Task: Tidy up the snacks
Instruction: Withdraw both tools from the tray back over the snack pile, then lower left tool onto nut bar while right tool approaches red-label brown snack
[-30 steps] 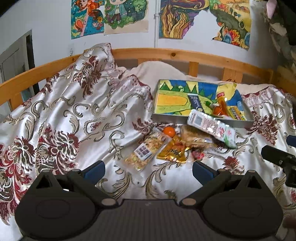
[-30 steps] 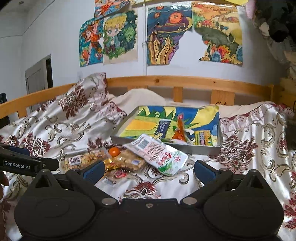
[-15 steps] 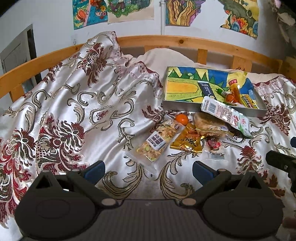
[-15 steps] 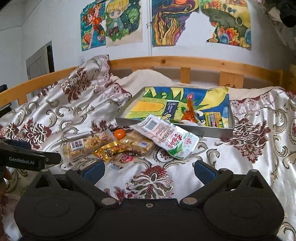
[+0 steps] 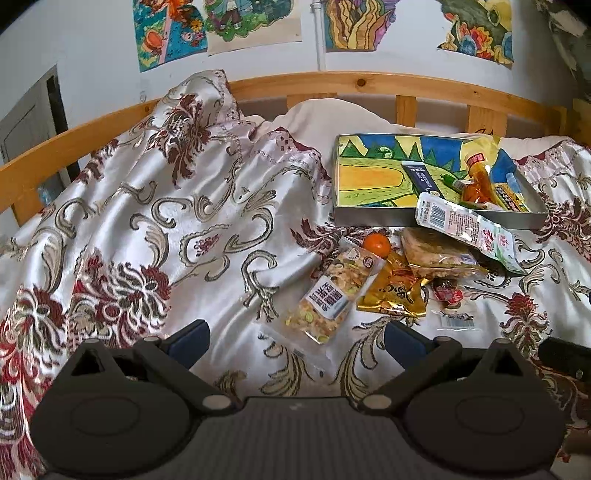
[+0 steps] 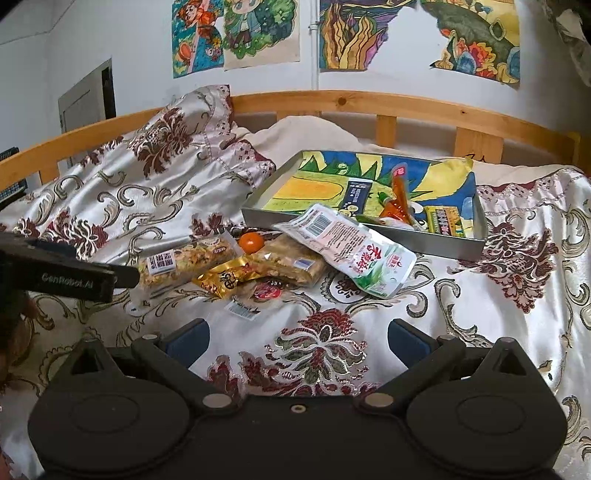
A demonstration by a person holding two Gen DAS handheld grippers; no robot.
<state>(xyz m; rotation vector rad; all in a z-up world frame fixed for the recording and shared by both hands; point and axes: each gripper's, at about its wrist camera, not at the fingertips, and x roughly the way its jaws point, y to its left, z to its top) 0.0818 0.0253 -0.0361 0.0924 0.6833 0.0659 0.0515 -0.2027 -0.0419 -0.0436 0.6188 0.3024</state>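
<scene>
A pile of snacks lies on the patterned bedspread in front of a grey tray (image 5: 373, 218) (image 6: 258, 214) with a colourful liner. The pile has a clear mixed-nut bag (image 5: 332, 291) (image 6: 184, 262), a small orange (image 5: 376, 243) (image 6: 251, 242), a gold packet (image 5: 395, 291) (image 6: 225, 278), a brown snack bag (image 5: 436, 258) (image 6: 291, 264) and a white-green pouch (image 5: 465, 225) (image 6: 354, 254) leaning on the tray's front rim. Several snacks lie in the tray's right part. My left gripper (image 5: 295, 339) is open and empty, just short of the nut bag. My right gripper (image 6: 295, 336) is open and empty, in front of the pile.
A wooden bed rail (image 5: 369, 85) (image 6: 406, 107) runs behind the tray, with a cream pillow (image 5: 332, 114) against it. Drawings hang on the wall (image 6: 266, 29). The bedspread (image 5: 147, 221) bunches up high at the left. The left gripper's body (image 6: 66, 273) shows at the left of the right wrist view.
Both grippers have moved forward and down toward the snack pile; the snacks loom larger and lower in both views. Nothing was taken hold of.
</scene>
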